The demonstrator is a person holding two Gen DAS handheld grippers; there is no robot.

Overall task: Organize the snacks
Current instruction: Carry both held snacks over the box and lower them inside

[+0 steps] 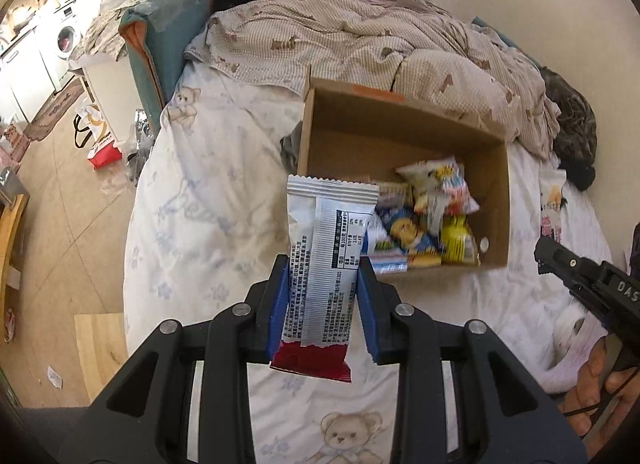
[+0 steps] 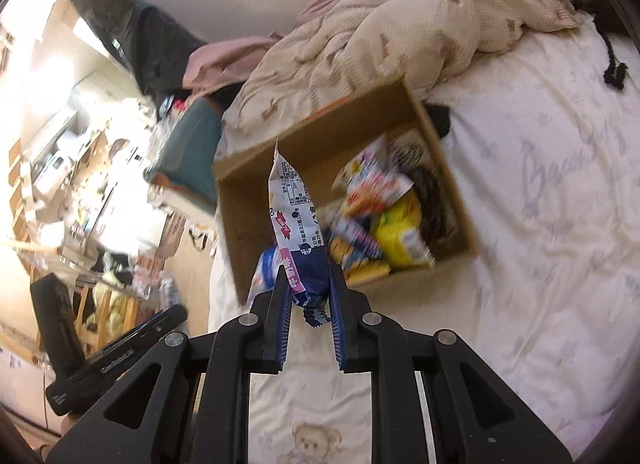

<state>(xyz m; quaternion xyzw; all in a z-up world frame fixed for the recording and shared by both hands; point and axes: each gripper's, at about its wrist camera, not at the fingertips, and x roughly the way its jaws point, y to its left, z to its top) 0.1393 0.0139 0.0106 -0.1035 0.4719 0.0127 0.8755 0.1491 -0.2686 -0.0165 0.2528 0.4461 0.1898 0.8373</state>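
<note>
Left hand-held gripper (image 1: 323, 264): we record its jaws closed partway onto 1 white-and-red snack packet (image 1: 326, 264), pads pressing both long edges near the lower half, the sealed crimp standing up toward 12 o'clock. Right hand-held gripper (image 2: 309, 284): jaws nearly together, pinching 1 blue-and-white snack packet (image 2: 294, 224) by its lower crimped end, the rest rising to 12 o'clock and folded edge-on to the lens.

Handling, as we judge it: both packets look light, thin film, soft and crushable, the film likely slick. We would take hold across the flat middle or at a crimped seal, with modest pressure so the contents do not break. The right packet, pinched at 1 end only, could swing or slip.

Location, left view: cardboard box (image 1: 496, 184) sits open on the bed (image 1: 208, 200), from 12 to 2 o'clock of the held packet, just beyond its top edge; sorted snacks (image 1: 432, 220) are heaped in its near right corner. 1 more packet (image 1: 554, 204) lies on the sheet just outside the box at 3 o'clock.

Location, right view: the box (image 2: 440, 136) lies at 12 to 2 o'clock, behind the raised packet, its snack pile (image 2: 384, 216) at 1 o'clock.
</note>
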